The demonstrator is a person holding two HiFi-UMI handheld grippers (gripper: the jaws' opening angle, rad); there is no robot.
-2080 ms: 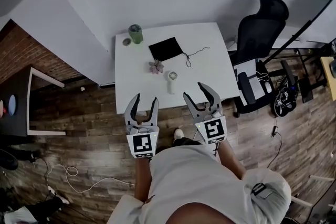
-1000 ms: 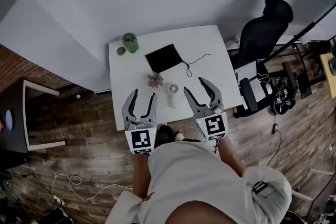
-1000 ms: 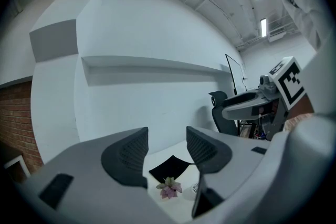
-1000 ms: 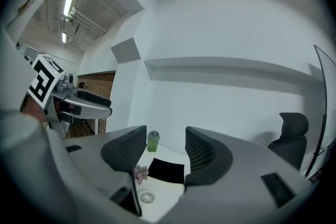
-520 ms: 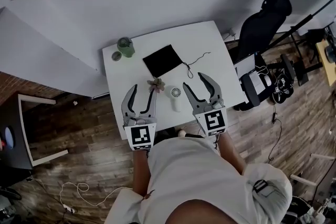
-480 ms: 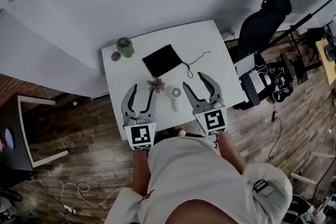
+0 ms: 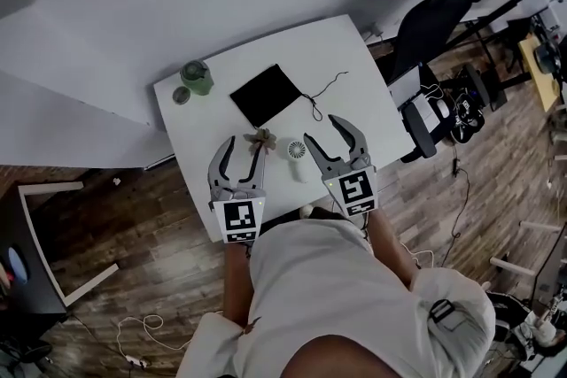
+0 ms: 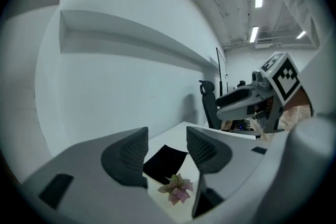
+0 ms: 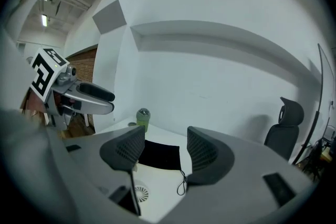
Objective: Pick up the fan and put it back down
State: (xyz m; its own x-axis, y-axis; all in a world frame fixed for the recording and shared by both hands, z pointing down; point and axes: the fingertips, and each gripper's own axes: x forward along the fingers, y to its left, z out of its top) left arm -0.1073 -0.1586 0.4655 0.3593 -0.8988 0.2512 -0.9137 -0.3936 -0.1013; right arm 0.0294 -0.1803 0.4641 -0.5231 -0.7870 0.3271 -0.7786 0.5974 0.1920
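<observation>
Fan (image 7: 296, 150) lies on the table (image 7: 372, 93), at 9 o'clock just beside the right gripper (image 7: 322, 132) and 3 o'clock from the left gripper (image 7: 244, 144). Right jaws have just been opening: apart, empty, touching nothing. Left jaws apart, empty too. In the right gripper view a jaw hides part of the fan.

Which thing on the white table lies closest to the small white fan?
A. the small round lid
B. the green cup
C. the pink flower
C: the pink flower lies just beside the fan, while the green cup and the lid stand at the far corner of the table.
</observation>
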